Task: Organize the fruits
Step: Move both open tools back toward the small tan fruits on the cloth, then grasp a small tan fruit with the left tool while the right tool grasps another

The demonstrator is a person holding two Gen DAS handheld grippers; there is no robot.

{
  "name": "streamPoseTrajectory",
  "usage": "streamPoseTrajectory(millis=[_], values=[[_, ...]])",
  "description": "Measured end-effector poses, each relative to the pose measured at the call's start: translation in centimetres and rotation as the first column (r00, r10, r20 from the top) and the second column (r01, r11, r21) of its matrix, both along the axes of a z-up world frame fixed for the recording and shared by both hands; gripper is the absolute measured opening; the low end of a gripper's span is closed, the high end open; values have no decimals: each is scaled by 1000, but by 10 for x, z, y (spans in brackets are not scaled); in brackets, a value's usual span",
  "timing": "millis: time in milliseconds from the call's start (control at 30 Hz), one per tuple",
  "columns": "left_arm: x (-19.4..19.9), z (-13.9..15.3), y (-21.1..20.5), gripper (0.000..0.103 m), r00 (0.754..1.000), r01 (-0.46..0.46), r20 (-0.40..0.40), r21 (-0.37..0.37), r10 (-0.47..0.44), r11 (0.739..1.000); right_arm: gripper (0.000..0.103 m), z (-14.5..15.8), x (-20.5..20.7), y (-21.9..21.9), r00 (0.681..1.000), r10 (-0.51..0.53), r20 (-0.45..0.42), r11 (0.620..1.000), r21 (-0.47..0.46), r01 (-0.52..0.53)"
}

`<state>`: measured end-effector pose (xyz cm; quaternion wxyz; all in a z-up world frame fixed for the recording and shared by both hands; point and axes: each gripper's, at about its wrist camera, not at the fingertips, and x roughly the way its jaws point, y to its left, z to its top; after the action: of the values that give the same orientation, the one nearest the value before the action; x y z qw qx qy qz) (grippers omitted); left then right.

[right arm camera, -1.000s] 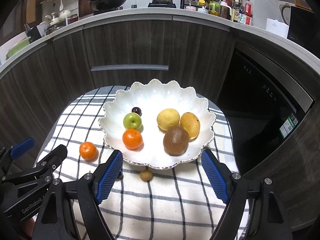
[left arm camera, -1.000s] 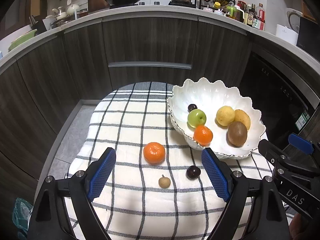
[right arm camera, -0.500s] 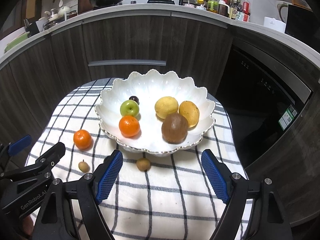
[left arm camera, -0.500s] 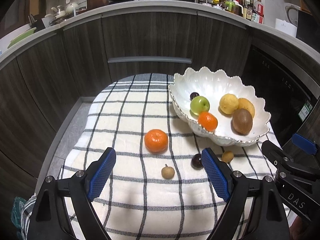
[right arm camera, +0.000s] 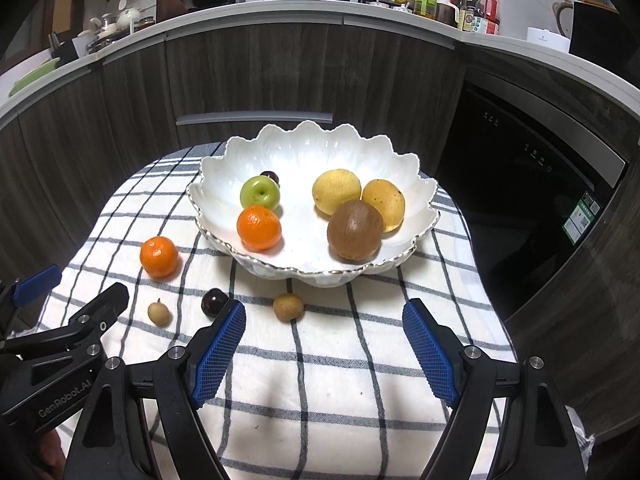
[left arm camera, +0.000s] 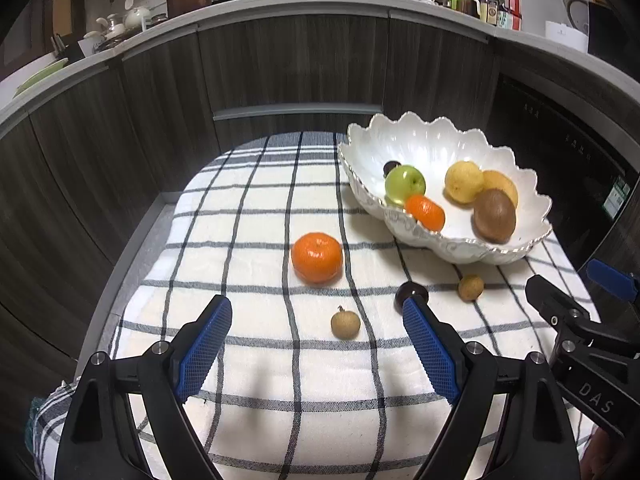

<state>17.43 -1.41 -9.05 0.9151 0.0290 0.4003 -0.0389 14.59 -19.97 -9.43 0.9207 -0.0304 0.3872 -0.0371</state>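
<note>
Fruit lies in two groups on the checked cloth [right arm camera: 340, 380] that covers the tabletop. Inside the white scalloped bowl [right arm camera: 320, 148] are a green apple [right arm camera: 260, 193], a mandarin [right arm camera: 259, 227], a small dark fruit [right arm camera: 270, 177], two yellow fruits [right arm camera: 336, 191] and a brown kiwi [right arm camera: 354, 230]. In the right wrist view the bowl sits at 12 o'clock from the right gripper [right arm camera: 324, 348].

Outside the bowl, four pieces rest on the cloth, all apart from each other. A second mandarin [left arm camera: 317, 257] is at 12 o'clock from the left gripper [left arm camera: 316, 344]. A small tan fruit [left arm camera: 345, 323] lies between the two blue fingers [left arm camera: 204, 346] of that gripper but is not touched. A dark plum [left arm camera: 410, 293] is just behind the tip of the right-hand finger, and another tan fruit [left arm camera: 471, 287] lies at 2 o'clock, close under the bowl's near rim.

Both grippers have their fingers spread wide and grasp nothing. They are side by side; each one shows at the edge of the other's view.

Free cloth is wide at 10 o'clock from the left gripper, up to the cloth's far edge by the dark cabinet fronts [left arm camera: 288, 64]. On the right, the bowl almost reaches the cloth's edge beside the black appliance [right arm camera: 520, 200].

Readable writing: "GenRobot.AI" on the left gripper's body in the right wrist view, and "DAS" on the right gripper in the left wrist view. A green label on the appliance is too small to read.
</note>
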Motion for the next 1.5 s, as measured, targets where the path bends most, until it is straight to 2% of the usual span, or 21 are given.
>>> streamPoseTrajectory(millis=[300,567,800,1267,1500], values=[[4,-22,-9,85,1000,14,-17,30,-14,999,81,-18,2,-5,1000,-4,-10,1000,3,4],[19,-44,-9,64,999,19,-45,52,-17,998,81,-35,11,-2,1000,-5,-24,1000,6,5],[27,-53,-9,57,997,29,-66,39,-26,999,82,-46,18,1,999,4,-46,1000,12,-3],[34,-68,-21,30,991,72,-119,30,-68,997,82,-56,24,-7,996,-16,-86,999,41,19],[34,-68,-23,24,991,81,-112,29,-77,996,82,-56,24,-9,996,-19,-89,999,45,23]])
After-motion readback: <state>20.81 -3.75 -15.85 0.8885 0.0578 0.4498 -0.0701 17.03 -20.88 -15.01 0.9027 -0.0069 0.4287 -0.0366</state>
